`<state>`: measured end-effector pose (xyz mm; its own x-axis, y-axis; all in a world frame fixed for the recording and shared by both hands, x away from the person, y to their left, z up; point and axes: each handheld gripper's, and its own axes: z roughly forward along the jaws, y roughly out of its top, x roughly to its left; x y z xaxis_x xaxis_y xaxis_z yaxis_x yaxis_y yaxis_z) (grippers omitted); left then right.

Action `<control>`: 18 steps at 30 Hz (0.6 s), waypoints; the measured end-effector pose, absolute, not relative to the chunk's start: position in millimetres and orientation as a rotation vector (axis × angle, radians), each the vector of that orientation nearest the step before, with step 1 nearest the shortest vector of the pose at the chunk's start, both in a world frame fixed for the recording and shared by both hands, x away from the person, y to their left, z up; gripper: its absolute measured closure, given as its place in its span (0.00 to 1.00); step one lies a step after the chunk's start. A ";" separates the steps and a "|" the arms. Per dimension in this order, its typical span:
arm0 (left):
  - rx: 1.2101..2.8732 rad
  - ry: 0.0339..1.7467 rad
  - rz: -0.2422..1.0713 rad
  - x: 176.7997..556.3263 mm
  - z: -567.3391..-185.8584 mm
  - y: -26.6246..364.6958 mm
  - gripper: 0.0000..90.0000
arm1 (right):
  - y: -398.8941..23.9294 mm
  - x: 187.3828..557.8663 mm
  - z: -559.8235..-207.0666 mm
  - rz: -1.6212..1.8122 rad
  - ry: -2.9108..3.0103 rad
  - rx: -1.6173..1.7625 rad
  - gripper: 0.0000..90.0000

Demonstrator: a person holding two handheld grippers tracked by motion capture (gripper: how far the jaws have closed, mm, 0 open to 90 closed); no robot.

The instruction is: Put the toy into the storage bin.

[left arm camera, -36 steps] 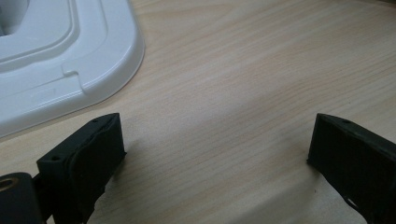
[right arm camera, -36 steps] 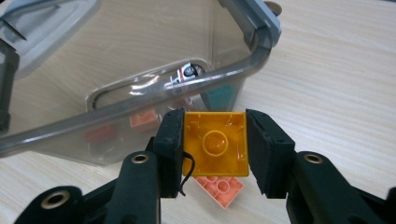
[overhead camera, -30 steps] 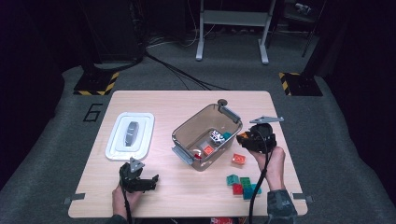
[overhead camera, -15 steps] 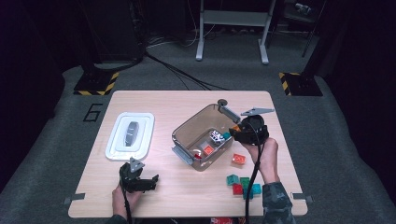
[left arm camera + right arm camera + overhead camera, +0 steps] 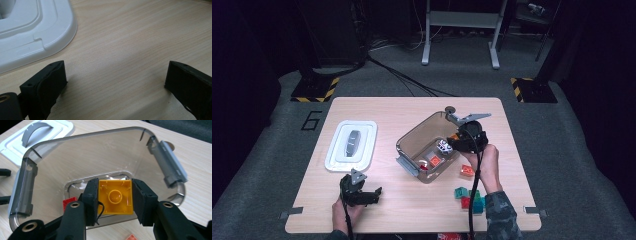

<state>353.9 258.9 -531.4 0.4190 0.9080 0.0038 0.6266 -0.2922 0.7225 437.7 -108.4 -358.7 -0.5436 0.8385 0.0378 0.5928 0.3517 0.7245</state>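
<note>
My right gripper (image 5: 115, 196) is shut on a yellow brick (image 5: 115, 196), whose hollow underside faces the camera. It hangs over the clear plastic bin (image 5: 160, 155), above the bin's floor. From above, the right gripper (image 5: 457, 140) sits over the bin (image 5: 404, 145) at its right rim, with a red brick (image 5: 434, 161) and a white patterned brick (image 5: 443, 146) inside. My left gripper (image 5: 364, 195) rests open near the table's front edge; its jaws (image 5: 115, 82) stand wide apart over bare wood with nothing between them.
A white lid (image 5: 352, 145) with a grey handle lies left of the bin; its corner (image 5: 32, 32) reaches into the left gripper view. Loose red, orange and teal bricks (image 5: 469, 196) lie on the table (image 5: 382, 112) near the right forearm.
The right gripper has carried the yellow brick leftward, from beside the bin's right end to over its inside. The left gripper has stayed where it was.
</note>
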 end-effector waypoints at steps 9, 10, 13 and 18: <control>2.027 1.295 0.558 353.9 -531.3 258.9 0.04 | -98.5 440.5 -368.4 0.984 2.324 1.255 0.66; 2.027 1.295 0.557 353.9 -531.3 258.9 0.04 | -97.3 440.3 -369.2 0.978 2.329 1.261 0.66; 2.027 1.295 0.558 353.9 -531.4 258.9 0.04 | -94.3 441.0 -373.2 0.962 2.349 1.238 0.66; 2.027 1.295 0.558 353.9 -531.3 258.9 0.04 | -91.7 440.9 -376.0 0.949 2.364 1.234 0.66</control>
